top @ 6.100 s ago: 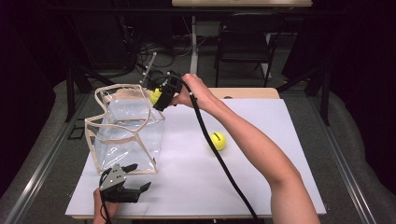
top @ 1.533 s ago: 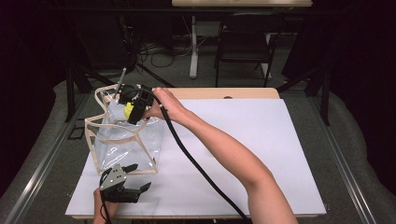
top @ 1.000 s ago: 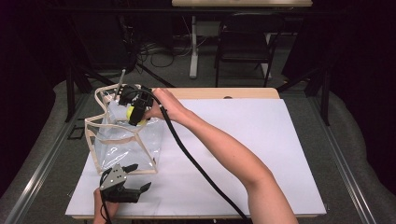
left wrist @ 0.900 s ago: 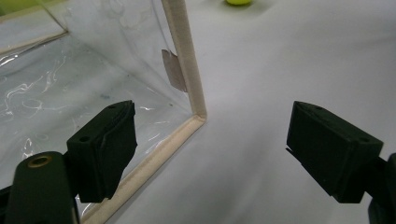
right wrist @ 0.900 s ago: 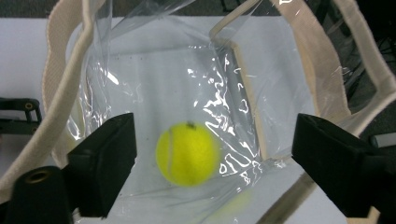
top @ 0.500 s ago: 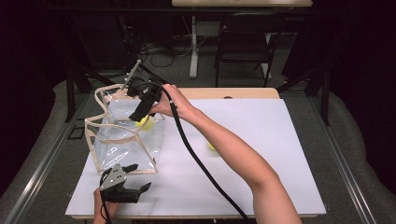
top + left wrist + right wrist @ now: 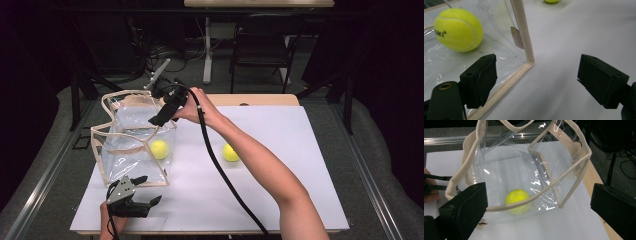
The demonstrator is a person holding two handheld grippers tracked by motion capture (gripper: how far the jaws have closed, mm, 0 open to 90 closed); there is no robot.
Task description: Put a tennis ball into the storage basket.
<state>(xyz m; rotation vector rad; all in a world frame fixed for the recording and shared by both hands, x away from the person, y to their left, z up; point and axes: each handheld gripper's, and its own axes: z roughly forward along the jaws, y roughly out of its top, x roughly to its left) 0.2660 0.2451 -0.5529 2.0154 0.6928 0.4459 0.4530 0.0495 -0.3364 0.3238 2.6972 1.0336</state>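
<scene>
Hovering above the clear bag (image 7: 135, 142), the right claw (image 7: 162, 116) has just been opening and holds nothing.
One tennis ball (image 7: 159, 149) lies inside the bag; a second ball (image 7: 230, 152) sits apart on the table (image 7: 280, 130). The left claw (image 7: 134, 202) rests wide, empty, beside the bag's corner.

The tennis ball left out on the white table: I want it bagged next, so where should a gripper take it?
Grip the tennis ball across its widest middle, coming straight down from above. It is round and sits alone on the table with free space on every side.
</scene>
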